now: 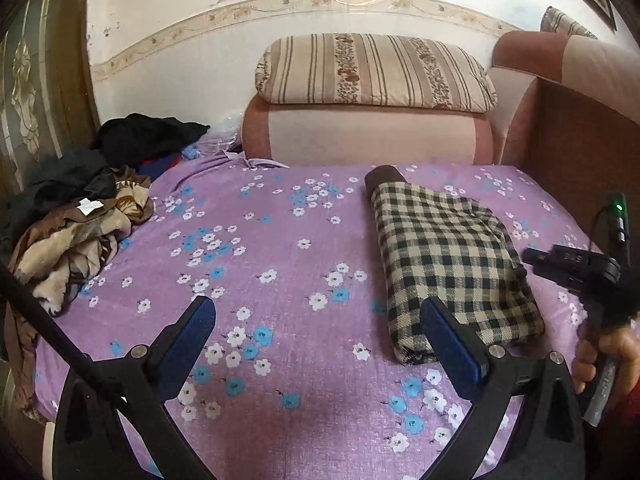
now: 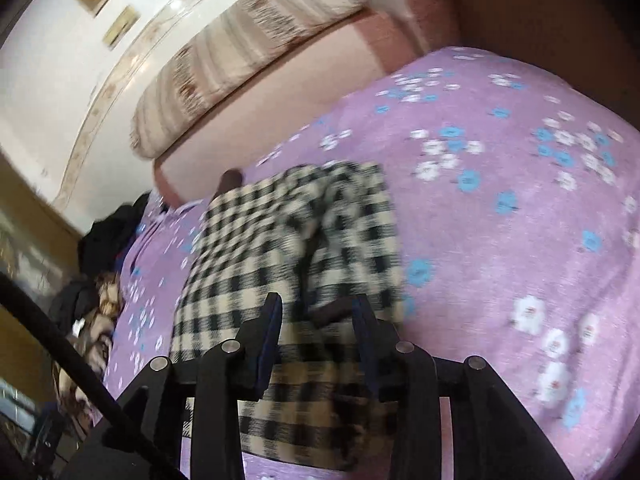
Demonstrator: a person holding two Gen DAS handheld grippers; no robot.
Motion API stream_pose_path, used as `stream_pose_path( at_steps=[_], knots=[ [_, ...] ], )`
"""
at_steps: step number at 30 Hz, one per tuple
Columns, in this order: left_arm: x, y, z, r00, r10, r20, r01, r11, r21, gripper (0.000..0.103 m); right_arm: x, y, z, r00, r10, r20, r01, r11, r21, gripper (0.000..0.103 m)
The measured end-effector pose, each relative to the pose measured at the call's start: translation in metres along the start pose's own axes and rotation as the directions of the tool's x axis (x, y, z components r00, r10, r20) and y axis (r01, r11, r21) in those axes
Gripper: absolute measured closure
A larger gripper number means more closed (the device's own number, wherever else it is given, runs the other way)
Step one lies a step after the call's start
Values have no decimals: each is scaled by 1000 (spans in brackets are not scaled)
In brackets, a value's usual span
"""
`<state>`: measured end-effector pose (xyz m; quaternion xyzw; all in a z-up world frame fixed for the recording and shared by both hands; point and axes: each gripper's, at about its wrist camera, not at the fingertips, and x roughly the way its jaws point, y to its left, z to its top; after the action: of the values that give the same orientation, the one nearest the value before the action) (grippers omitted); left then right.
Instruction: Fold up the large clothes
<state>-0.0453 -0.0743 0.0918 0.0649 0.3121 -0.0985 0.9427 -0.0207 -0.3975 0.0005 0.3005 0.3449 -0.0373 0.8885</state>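
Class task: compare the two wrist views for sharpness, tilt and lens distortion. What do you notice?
Left wrist view: sharp and level, the checked garment crisp, the wall border bowed by the fisheye. Right wrist view: tilted and motion-blurred, the garment's checks and the bedsheet flowers smeared, glare on the wall.

left black two-finger gripper with blue pads (image 1: 316, 320): jaws spread wide, lower centre of frame | right black two-finger gripper (image 2: 316, 316): jaws partly apart, lower centre | bare right hand (image 1: 600, 354): clasps handle, right edge
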Motion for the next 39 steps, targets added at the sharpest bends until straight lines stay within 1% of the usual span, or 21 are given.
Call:
stream_pose_path(
  at_steps=[2,4,6,7,9,10,11,12,15,20,23,25,27,29,32,37,39],
  knots=[
    [1,-2,0,1000,-19,-7,19,1000,3,1,9,9,-2,1000,3,-27,-4,1000,-23,64],
    [-1,-4,0,1000,-21,2,21,1000,7,1,19,11,-5,998,-42,-49,40,998,-39,64],
    [-8,-5,1,999,-22,34,22,1000,9,1,23,12,-10,995,-74,-60,71,996,-50,64],
    [-11,-5,2,999,-21,49,20,1000,8,1,21,13,-12,995,-81,-63,78,995,-55,64],
    [-17,-5,4,997,-36,71,36,999,1,1,10,17,-21,990,-133,-54,127,987,-98,63],
    [-18,-5,5,996,-54,72,54,999,-1,1,1,22,-28,983,-175,-46,168,977,-130,62],
    [-18,-5,6,995,-77,62,77,997,1,1,-3,23,-32,980,-196,-43,188,972,-144,56],
    [-17,-7,6,995,-85,45,84,996,5,1,-10,26,-38,976,-216,-40,207,966,-158,52],
    [-11,-12,1,995,-97,-15,97,995,14,1,-37,30,-65,970,-244,-15,238,956,-171,46],
    [-4,-17,-22,985,-135,-105,133,991,-30,1,-68,25,-114,946,-321,-50,311,938,-150,45],
    [-4,-21,-36,979,-142,-143,137,990,-43,1,-84,33,-136,933,-356,-58,342,924,-171,45],
    [-5,-22,-46,975,-148,-168,141,989,-53,1,-91,41,-143,923,-382,-44,367,908,-200,43],
    [-8,-23,-52,971,-156,-182,148,987,-57,1,-103,52,-150,910,-416,-1,403,882,-246,41],
    [-12,-23,-56,970,-158,-186,150,987,-58,1,-113,60,-154,895,-443,44,437,855,-279,39],
    [-18,-20,-58,971,-158,-179,148,987,-67,1,-122,69,-156,879,-470,81,471,830,-298,38],
    [-29,-10,-56,974,-159,-160,144,985,-99,1,-130,79,-154,871,-483,93,486,818,-309,38],
    [-33,-9,-56,975,-161,-152,146,984,-106,1,-133,83,-155,866,-489,108,496,807,-319,36]
  ],
)
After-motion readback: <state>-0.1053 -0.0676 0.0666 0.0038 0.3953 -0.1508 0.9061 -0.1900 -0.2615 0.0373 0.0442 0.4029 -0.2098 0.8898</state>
